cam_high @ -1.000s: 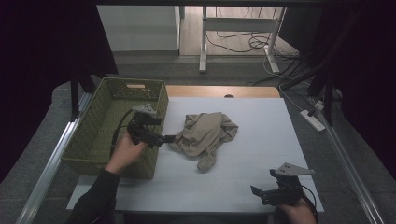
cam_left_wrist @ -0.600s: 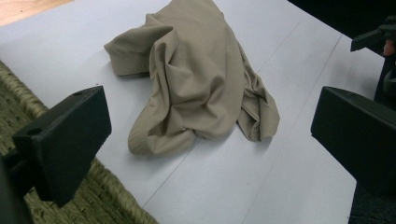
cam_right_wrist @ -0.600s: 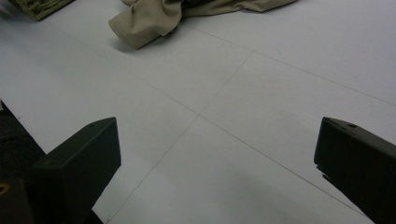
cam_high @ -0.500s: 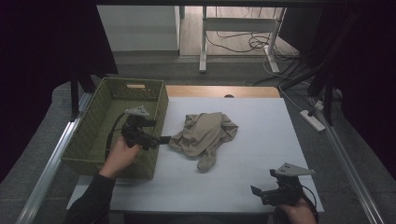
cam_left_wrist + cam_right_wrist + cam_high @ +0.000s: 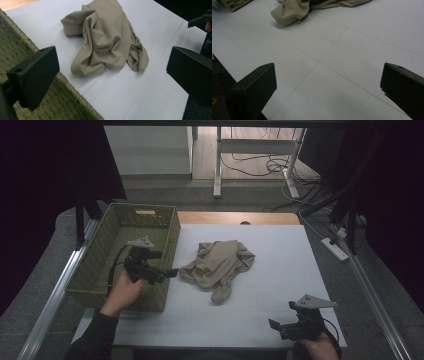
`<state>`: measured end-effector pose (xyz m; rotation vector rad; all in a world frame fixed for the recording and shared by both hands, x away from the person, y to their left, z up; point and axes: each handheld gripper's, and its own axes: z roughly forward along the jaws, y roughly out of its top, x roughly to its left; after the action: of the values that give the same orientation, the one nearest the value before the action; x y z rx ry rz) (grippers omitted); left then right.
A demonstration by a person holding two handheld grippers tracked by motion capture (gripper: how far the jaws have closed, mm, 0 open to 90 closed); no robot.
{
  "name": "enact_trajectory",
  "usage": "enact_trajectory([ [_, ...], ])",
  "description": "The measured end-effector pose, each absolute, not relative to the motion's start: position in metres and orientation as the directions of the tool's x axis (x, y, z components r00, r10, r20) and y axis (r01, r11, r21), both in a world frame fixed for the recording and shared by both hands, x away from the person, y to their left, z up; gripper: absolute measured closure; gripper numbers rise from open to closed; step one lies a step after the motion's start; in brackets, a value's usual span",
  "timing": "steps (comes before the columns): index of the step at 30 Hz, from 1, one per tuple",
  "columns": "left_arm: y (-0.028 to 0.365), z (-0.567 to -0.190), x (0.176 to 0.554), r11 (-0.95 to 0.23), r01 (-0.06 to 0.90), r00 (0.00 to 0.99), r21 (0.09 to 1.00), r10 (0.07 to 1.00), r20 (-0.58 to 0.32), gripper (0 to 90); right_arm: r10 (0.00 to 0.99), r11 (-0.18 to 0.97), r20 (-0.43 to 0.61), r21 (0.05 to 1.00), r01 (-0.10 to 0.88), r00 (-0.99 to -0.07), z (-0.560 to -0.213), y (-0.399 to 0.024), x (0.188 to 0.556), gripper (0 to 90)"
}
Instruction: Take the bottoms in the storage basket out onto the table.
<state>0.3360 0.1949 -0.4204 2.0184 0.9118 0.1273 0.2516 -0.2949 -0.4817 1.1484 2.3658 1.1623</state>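
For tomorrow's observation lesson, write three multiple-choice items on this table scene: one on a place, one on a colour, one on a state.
1. Where does the crumpled beige cloth garment lie?
A. on the white table top
B. inside the green woven basket
C. on the floor

2. What colour is the woven basket?
A. red
B. green
C. blue

3. How does the left claw stand?
A. shut on the garment
B. shut and empty
C. open, holding nothing

Answers:
1 A: the high view shows the garment on the table top, right of the basket.
2 B: its woven walls are olive green.
3 C: the left gripper view shows both jaws wide apart, with the garment lying beyond them.
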Motion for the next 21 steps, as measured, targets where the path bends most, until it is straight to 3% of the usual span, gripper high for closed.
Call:
enact_trajectory([
  [21, 0.217, -0.430, 0.304, -0.295, 0.561, 0.703, 0.774, 0.663, -0.258, 0.0, 0.753, 0.367, 0.099, 0.757, 0.540, -0.650, -0.482, -0.294, 0.252, 1.0],
])
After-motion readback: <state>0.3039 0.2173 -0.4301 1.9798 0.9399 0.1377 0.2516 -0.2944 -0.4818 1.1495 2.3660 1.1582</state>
